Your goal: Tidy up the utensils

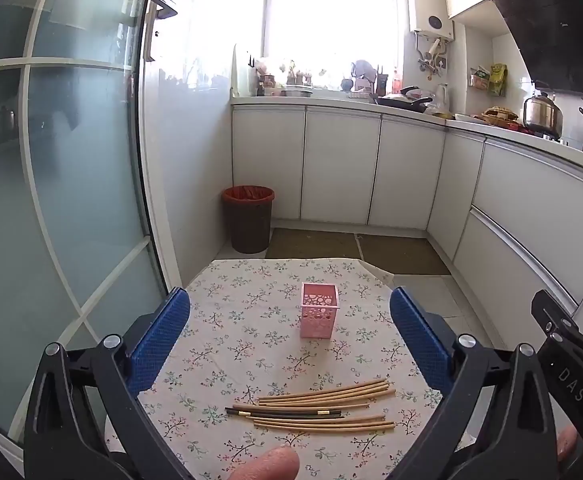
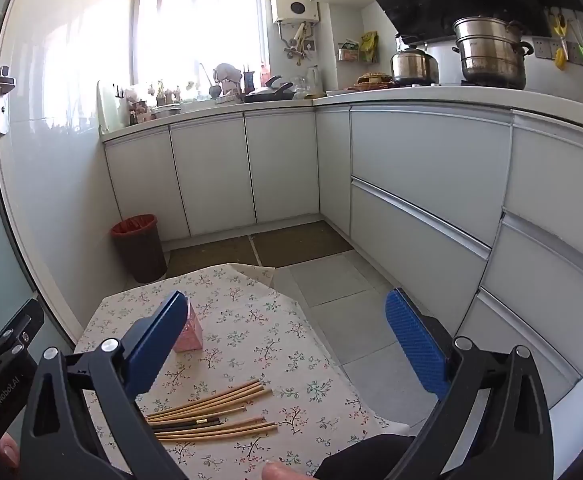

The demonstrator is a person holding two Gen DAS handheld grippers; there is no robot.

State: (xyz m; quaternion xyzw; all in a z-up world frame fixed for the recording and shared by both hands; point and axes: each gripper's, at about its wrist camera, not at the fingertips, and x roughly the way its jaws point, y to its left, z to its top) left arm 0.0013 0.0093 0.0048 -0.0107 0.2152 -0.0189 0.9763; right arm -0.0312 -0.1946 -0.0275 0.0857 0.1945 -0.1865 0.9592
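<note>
Both tools hang above a small table (image 1: 227, 320) draped in a flowered cloth, and neither holds anything. The left gripper (image 1: 289, 344) has its blue pads spread as wide as they go; the right gripper (image 2: 287, 348) stands equally wide apart, tipped a little downward.

The chopsticks (image 1: 315, 408) lie flat in a loose bundle on the near part of the cloth — mostly pale bamboo ones, with a dark pair banded in metal running through the middle. Beyond them, well apart, a pink perforated holder (image 1: 318, 310) stands upright and looks empty. From the right wrist view it is half hidden behind that gripper's left pad.

Nothing is sorted yet, so the step in hand appears to be the first pick. To do it well, one gripper would likely come down over the bundle with its pads crosswise to the sticks, closing near their middle so they hang level. Taking a few at a time seems wiser than the whole heap, since thin round sticks on soft cloth tend to roll and slip — and the cloth itself could get pinched. The holder is light and narrow; the free gripper might steady it while the sticks go in tip first.
</note>
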